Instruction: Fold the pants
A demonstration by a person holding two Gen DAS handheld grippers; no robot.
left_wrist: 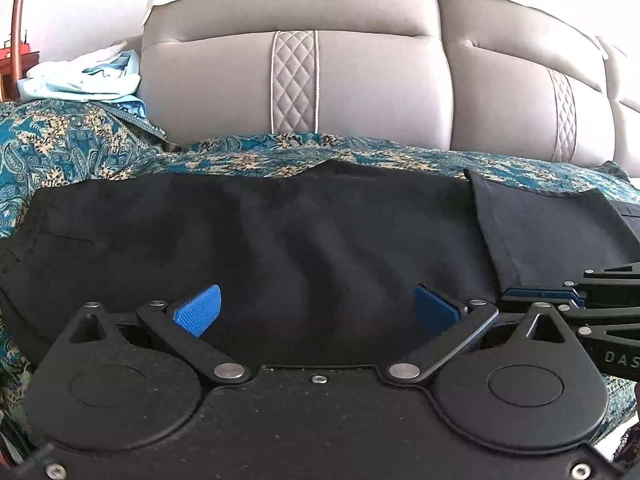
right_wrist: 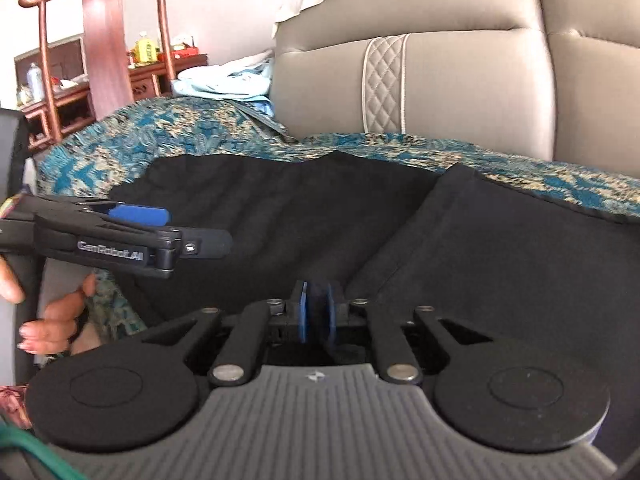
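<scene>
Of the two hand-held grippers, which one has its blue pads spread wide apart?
The left hand-held gripper: its blue pads stand far apart over the black pants. The right hand-held gripper shows only a narrow gap between its pads.

A home living room; a grey padded sofa; a carved wooden chair; a cluttered sideboard.

Both wrist views look low and close across the black pants (shared) toward the sofa back.
</scene>
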